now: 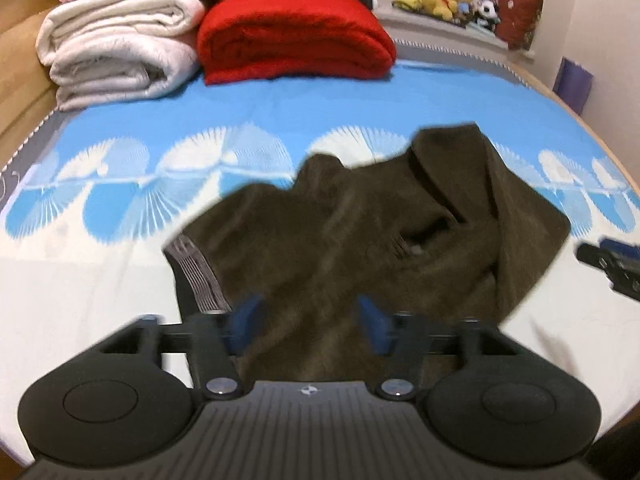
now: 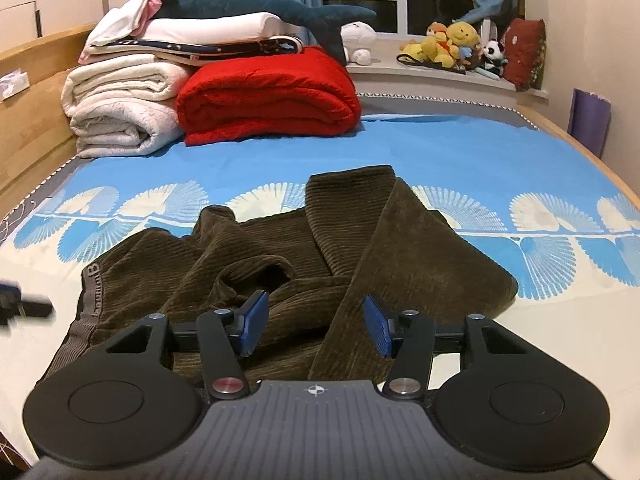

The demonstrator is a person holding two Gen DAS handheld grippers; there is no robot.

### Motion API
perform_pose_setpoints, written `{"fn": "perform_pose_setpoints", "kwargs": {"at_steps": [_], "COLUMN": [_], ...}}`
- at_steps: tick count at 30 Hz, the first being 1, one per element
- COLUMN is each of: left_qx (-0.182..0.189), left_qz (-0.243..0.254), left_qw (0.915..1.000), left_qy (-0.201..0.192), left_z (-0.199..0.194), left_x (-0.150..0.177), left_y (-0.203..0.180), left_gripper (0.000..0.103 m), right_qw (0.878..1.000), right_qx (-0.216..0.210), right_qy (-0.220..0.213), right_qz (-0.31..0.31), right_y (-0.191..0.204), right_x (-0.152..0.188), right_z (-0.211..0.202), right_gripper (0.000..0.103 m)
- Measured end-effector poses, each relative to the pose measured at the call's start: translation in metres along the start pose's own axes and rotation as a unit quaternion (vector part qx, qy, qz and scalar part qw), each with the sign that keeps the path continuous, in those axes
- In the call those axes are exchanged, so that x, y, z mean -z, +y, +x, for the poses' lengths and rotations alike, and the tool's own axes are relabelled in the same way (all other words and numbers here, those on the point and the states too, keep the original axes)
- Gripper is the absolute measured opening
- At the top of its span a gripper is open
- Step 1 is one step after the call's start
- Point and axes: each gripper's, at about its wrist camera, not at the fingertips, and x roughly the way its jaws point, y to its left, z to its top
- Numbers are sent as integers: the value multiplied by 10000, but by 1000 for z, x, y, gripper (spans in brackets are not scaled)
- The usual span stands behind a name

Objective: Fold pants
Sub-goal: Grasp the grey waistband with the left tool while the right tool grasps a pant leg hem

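Dark olive-brown corduroy pants (image 2: 280, 264) lie crumpled near the front of the bed, on a blue and cream bed sheet with a fan-shell print (image 2: 500, 152). One leg is folded over the heap toward the far right; the grey elastic waistband (image 2: 86, 312) sits at the left edge.

Left gripper (image 1: 316, 322): black frame, blue pads (image 1: 374, 326). View is motion-blurred. Jaws stand part-way apart over the near edge of the pants, cloth showing in the gap; whether the pads press on cloth cannot be told from this view.

Right gripper (image 2: 316, 326): blue ribbed pads (image 2: 378, 330) likewise part-spread, above a fold of the pants. Pads appear clear of the fabric, nothing pinched.

Each gripper shows at the edge of the other's view, the two well apart with the pants between them.

Far end of bed: folded red fleece blanket (image 2: 268, 96), beside a stack of folded white blankets (image 2: 124, 116) topped by a dark teal plush shark (image 2: 260, 6). Small stuffed toys (image 2: 452, 50) on the window sill (image 2: 400, 68).
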Motion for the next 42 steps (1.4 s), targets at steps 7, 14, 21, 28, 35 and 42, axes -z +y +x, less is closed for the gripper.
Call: {"fn": "perform_pose_setpoints", "kwargs": {"at_steps": [7, 14, 21, 28, 35, 42], "left_qx": [39, -58, 129, 233, 110, -37], "left_qz": [-1264, -1738, -2049, -1689, -1180, -1082], "left_qw": [9862, 9758, 9660, 9668, 9750, 9877], "left_qy": [1066, 1329, 1572, 1904, 1879, 1129], "left_z": [71, 121, 152, 170, 163, 122], "left_x": [14, 36, 45, 44, 47, 38], "left_y": [100, 123, 139, 125, 111, 111], "left_gripper": [20, 29, 73, 78, 46, 15], "right_qw": [9999, 9983, 9935, 9897, 9921, 9854], "right_qx": [126, 386, 463, 560, 450, 520], "right_qy": [113, 429, 1000, 1313, 1108, 35], "right_qz": [27, -120, 289, 100, 383, 1621], "right_y": [-11, -23, -47, -51, -74, -162], "right_x": [-17, -38, -37, -29, -39, -53], "right_z": [38, 112, 171, 208, 191, 89], "right_gripper": [51, 49, 61, 63, 15, 13]}}
